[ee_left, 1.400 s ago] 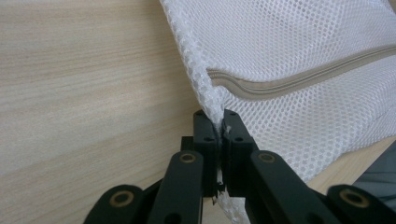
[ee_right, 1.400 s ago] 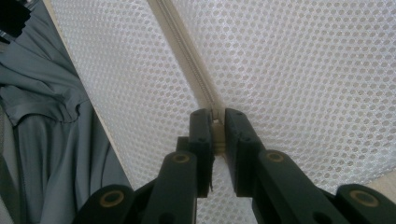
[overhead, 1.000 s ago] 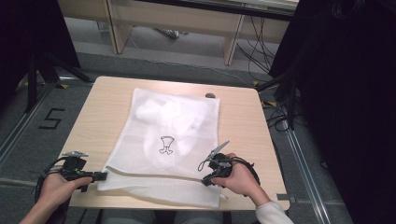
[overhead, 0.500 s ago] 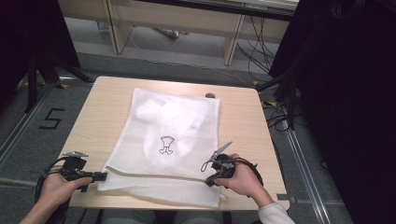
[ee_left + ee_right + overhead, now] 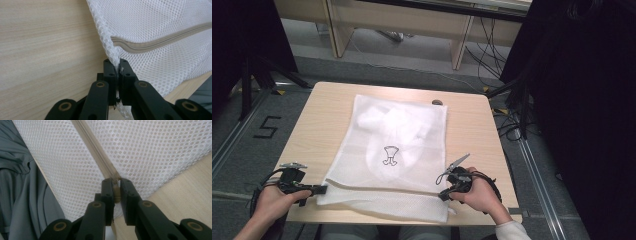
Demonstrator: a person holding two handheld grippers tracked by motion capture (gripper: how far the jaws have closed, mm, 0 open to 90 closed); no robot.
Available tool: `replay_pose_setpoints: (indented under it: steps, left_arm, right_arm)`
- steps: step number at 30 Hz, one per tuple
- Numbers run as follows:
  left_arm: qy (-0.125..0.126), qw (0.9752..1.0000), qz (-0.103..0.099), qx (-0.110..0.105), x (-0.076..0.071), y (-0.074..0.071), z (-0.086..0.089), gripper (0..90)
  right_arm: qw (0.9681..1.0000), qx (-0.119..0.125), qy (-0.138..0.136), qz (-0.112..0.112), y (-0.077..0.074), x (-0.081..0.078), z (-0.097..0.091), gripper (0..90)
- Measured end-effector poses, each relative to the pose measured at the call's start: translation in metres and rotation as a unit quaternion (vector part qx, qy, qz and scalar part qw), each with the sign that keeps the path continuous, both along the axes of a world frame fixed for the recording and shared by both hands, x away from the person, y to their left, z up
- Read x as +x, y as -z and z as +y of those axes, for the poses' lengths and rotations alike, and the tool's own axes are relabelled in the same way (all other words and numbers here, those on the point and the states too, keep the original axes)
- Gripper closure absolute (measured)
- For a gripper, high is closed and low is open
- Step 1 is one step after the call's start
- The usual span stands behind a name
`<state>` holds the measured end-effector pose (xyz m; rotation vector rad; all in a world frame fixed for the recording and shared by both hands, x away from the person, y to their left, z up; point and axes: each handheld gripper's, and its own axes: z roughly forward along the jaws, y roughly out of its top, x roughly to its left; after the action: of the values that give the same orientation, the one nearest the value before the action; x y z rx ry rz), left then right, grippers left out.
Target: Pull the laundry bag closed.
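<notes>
You had the white mesh laundry bag [image 5: 394, 150] lying flat on the tabletop [image 5: 472, 130], its zippered end toward you and hanging just over the near edge, with some pale clothing showing through the mesh and a small black emblem [image 5: 389, 155] printed near the middle. Your left claw [image 5: 321, 189] was clamped on the bag's near left corner; in the left gripper view the jaws stood pressed together with the mesh edge [image 5: 113, 53] caught between them, right where the zipper [image 5: 160, 41] began. That grip looked meant as an anchor, so the fabric would stay taut rather than bunch up when the other end was worked. Your right claw [image 5: 443, 195] was closed at the bag's near right side, and in the right gripper view its jaws pinched a small pale piece at the end of the zipper line [image 5: 95, 147] (most likely the slider's pull tab [image 5: 116, 192], though it was too tightly enclosed to be sure). Holding both ends of the zipper line at once made sense as the setup for running the slider along the track, one hand bracing and the other pulling. The teeth near both claws appeared meshed, so I judged the bag closed, with the zipper about to be drawn open toward the left.
</notes>
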<state>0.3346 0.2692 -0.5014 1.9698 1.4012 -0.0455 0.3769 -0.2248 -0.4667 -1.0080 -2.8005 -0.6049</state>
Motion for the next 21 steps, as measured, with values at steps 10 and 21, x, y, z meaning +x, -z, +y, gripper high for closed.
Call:
replay_pose_setpoints:
  steps: [10,21]
  left_arm:
    - [0.004,1.0000,-0.002,0.002,-0.0012,0.0019,-0.0059,82.8]
    - [0.021,0.9988,-0.029,0.034,-0.0020,0.0022,-0.0042,67.2]
  right_arm:
    - [0.9999,0.000,0.008,-0.008,0.0020,0.0012,-0.0017,81.9]
    - [0.9986,0.020,0.042,-0.025,0.0017,0.0003,-0.0033,73.8]
